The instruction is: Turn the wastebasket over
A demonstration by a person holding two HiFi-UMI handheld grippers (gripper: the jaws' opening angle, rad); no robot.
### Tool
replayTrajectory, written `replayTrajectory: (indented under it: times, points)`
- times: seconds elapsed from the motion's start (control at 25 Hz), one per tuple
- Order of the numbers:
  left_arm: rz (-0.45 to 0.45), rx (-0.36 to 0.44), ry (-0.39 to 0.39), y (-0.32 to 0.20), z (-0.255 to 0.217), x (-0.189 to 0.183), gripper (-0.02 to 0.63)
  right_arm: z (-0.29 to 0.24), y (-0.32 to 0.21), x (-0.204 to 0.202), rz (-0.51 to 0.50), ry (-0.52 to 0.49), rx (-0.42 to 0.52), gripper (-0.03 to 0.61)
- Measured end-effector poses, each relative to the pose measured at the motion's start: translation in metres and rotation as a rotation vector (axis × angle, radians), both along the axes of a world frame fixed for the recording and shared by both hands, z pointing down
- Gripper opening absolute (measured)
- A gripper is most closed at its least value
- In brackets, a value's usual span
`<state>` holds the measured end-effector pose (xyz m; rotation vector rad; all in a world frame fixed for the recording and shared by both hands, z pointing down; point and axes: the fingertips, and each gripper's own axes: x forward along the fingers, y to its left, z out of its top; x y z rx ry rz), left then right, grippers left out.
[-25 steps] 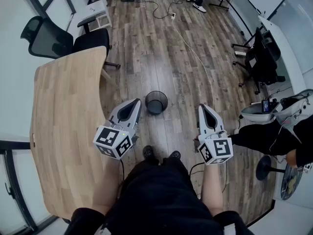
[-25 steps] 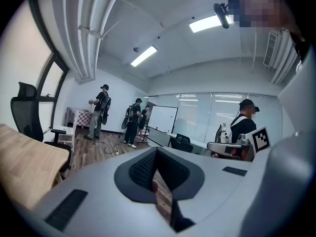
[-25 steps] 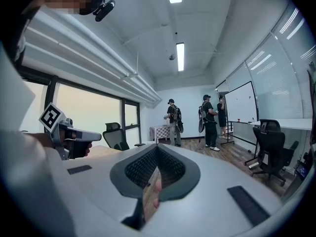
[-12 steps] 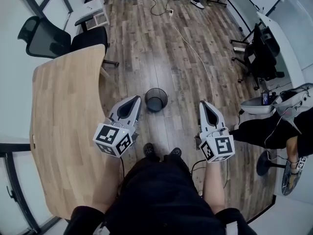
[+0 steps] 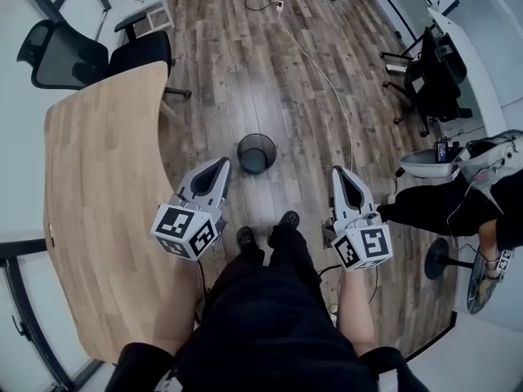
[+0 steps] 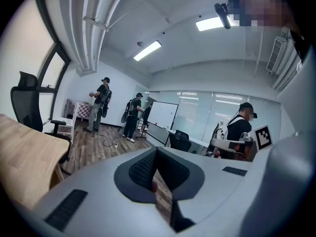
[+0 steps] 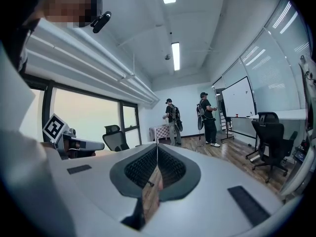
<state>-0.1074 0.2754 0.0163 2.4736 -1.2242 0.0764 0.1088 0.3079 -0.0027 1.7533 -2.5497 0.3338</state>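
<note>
Clearly, with the left gripper [image 5: 221,167] and right gripper [image 5: 338,175] both clenched empty and the mesh wastebasket [image 5: 257,153] upright on the floor [image 5: 245,72] ahead between them, a closed-jaw nudge would likely skid it away instead of flipping it.

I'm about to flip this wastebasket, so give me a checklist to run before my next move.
1. Wastebasket upright on floor, mouth up: ok.
2. Left tool open for grasping: not ok, shut, empty.
3. Right tool open: not ok, shut, empty.
4. Tools touching wastebasket: not ok, both apart from it.
5. Wooden table clear of wastebasket: ok.
</note>
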Motion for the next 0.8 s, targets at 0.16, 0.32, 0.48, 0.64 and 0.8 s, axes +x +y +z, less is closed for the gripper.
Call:
replayTrajectory:
  times: [0.16, 0.32, 0.48, 0.64, 0.8]
  points:
    - [-0.019, -0.031, 0.004, -0.008, 0.013, 0.0, 0.017, 0.009, -0.01, 0.006, 0.012, 0.026, -0.032, 0.032]
    - [-0.038, -0.028, -0.008, -0.022, 0.012, 0.0, 0.017, 0.013, -0.029, 0.006, -0.008, 0.025, -0.035, 0.032]
    - [-0.065, -0.023, -0.023, -0.04, 0.009, 0.0, 0.017, 0.018, -0.055, 0.003, -0.045, 0.008, -0.028, 0.032]
    - [-0.084, -0.018, -0.04, -0.063, 0.005, 0.006, 0.017, 0.02, -0.087, 0.002, -0.083, 0.001, -0.014, 0.032]
    - [-0.094, -0.035, -0.065, -0.086, 0.009, 0.018, 0.017, 0.027, -0.121, 0.01, -0.117, 0.0, -0.026, 0.032]
